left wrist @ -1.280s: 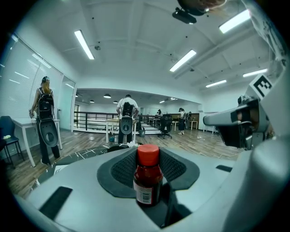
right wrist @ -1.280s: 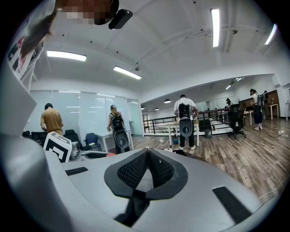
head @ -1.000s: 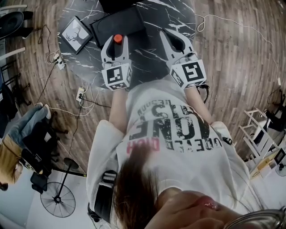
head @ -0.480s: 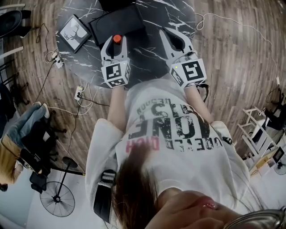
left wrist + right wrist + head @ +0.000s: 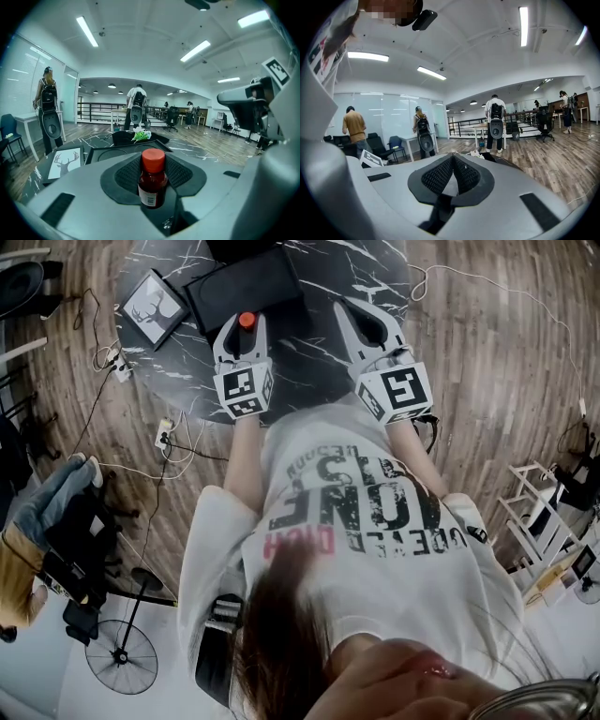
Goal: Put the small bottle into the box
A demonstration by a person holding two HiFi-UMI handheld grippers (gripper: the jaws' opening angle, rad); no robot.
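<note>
Two hand-held grippers are seen in the head view over the dark tabletop (image 5: 319, 367). The left hand-held gripper (image 5: 245, 331) is closed on the small bottle (image 5: 247, 321), red cap up. The black box (image 5: 246, 287) lies just ahead of its jaws, with a deer picture (image 5: 150, 310) further to its left. If the bottle is carried low, the box's near wall could be struck and the bottle knocked askew.

In the left gripper view, the bottle is held upright between the pads (image 5: 127, 176), clamped low on its body. If the jaws are loosened before the box is reached, the bottle could be dropped short onto the tabletop, or tipped over.

In the right gripper view, the right hand-held gripper (image 5: 452, 161) is shown closed on nothing. It could be bumped only if the left one is swung sideways towards it.
</note>
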